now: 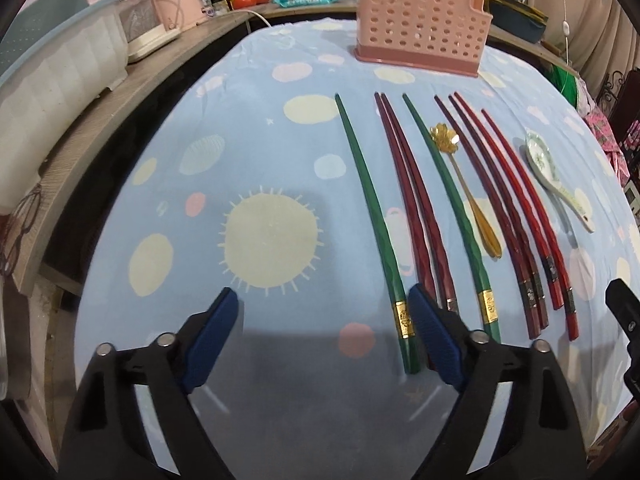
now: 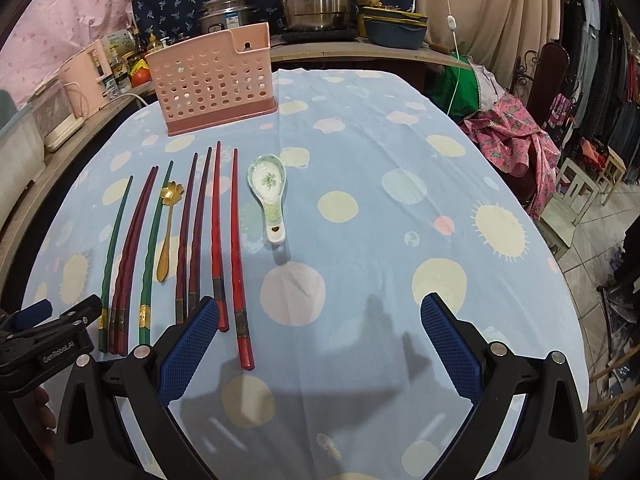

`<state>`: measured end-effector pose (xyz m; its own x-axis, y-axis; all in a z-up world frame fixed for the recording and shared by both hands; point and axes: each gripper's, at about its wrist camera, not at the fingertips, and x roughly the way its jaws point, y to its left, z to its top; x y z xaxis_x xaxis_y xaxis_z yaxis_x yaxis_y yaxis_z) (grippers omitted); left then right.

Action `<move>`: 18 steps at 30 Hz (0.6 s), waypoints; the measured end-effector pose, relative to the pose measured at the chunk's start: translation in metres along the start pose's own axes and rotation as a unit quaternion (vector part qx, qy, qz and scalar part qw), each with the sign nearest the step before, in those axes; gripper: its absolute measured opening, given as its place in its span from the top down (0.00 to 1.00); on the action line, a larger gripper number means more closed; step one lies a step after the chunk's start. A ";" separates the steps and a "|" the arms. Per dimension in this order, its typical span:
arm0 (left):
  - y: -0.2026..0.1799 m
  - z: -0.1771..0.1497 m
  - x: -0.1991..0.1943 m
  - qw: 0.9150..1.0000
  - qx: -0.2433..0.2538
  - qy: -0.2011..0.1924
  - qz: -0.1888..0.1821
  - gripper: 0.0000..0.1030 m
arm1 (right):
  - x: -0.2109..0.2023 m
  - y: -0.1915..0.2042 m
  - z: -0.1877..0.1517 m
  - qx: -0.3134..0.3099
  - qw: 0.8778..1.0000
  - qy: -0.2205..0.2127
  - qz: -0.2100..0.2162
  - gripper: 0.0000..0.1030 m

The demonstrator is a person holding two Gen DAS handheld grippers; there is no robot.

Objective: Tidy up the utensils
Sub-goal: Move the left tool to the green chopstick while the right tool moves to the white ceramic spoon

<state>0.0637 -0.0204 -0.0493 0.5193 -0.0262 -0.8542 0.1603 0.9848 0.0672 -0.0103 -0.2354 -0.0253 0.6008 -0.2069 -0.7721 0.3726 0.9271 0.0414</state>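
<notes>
Both grippers, left (image 1: 322, 300) and right (image 2: 320, 308), spread wide, empty, above the tablecloth (image 2: 360, 200). Chopsticks (image 2: 236, 240) and two spoons (image 2: 269, 192) lie flat; pink holder (image 2: 212, 80) upright, contents possibly none.

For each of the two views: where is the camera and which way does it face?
Left wrist: on the left gripper, facing forward over the tablecloth toward the pink holder; its open fingers show.
Right wrist: on the right gripper, right of the chopsticks; open fingers show.
Shared: holder, chopsticks, ceramic spoon.
</notes>
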 end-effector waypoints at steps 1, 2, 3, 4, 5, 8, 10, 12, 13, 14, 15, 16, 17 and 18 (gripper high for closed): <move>0.000 0.000 0.001 1.000 -0.001 0.000 -0.004 0.25 | 0.001 0.000 0.000 0.000 1.000 0.001 0.000 0.06; -0.001 -0.001 0.002 1.000 0.000 0.002 -0.005 0.31 | 0.002 0.000 0.001 0.000 1.000 0.002 0.000 0.06; -0.002 -0.001 0.003 1.000 0.003 0.006 -0.007 0.34 | 0.003 -0.001 0.001 0.001 1.000 0.003 0.000 0.06; -0.002 -0.002 0.005 1.000 0.007 0.011 -0.011 0.36 | 0.004 -0.001 0.002 0.001 1.000 0.004 0.000 0.06; -0.001 -0.003 0.004 1.000 0.006 0.009 -0.012 0.36 | 0.004 -0.002 0.002 0.001 1.000 0.004 0.001 0.07; 0.000 -0.006 0.002 1.000 0.013 0.007 -0.017 0.43 | 0.006 -0.002 0.006 0.002 1.000 0.003 0.003 0.11; 0.001 -0.007 0.000 1.000 0.017 0.007 -0.023 0.51 | 0.008 -0.002 0.010 0.003 1.000 0.003 0.010 0.17; 0.001 -0.008 -0.001 0.999 0.021 0.006 -0.030 0.59 | 0.010 -0.001 0.017 0.006 1.000 0.002 0.020 0.23; 0.001 -0.008 -0.002 0.999 0.022 0.005 -0.035 0.65 | 0.011 -0.001 0.020 0.008 1.000 0.000 0.024 0.27; 0.000 -0.008 -0.003 0.999 0.024 0.004 -0.036 0.70 | 0.013 0.001 0.025 0.006 1.000 -0.004 0.027 0.31; 0.000 -0.009 -0.003 0.999 0.025 0.004 -0.040 0.73 | 0.015 0.003 0.030 0.003 1.000 -0.007 0.027 0.34; 0.000 -0.009 -0.004 0.999 0.024 0.003 -0.044 0.80 | 0.018 0.005 0.034 0.000 1.000 -0.009 0.028 0.41; 0.000 -0.009 -0.003 0.999 0.024 0.003 -0.047 0.85 | 0.020 0.006 0.038 -0.001 1.000 -0.009 0.030 0.46; 0.001 -0.009 -0.003 0.999 0.023 0.004 -0.050 0.87 | 0.023 0.008 0.043 -0.001 0.999 -0.008 0.034 0.49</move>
<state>0.0550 -0.0181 -0.0513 0.4927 -0.1217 -0.8616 0.2485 0.9686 0.0053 0.0362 -0.2465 -0.0156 0.6361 -0.1492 -0.7571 0.3298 0.9396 0.0919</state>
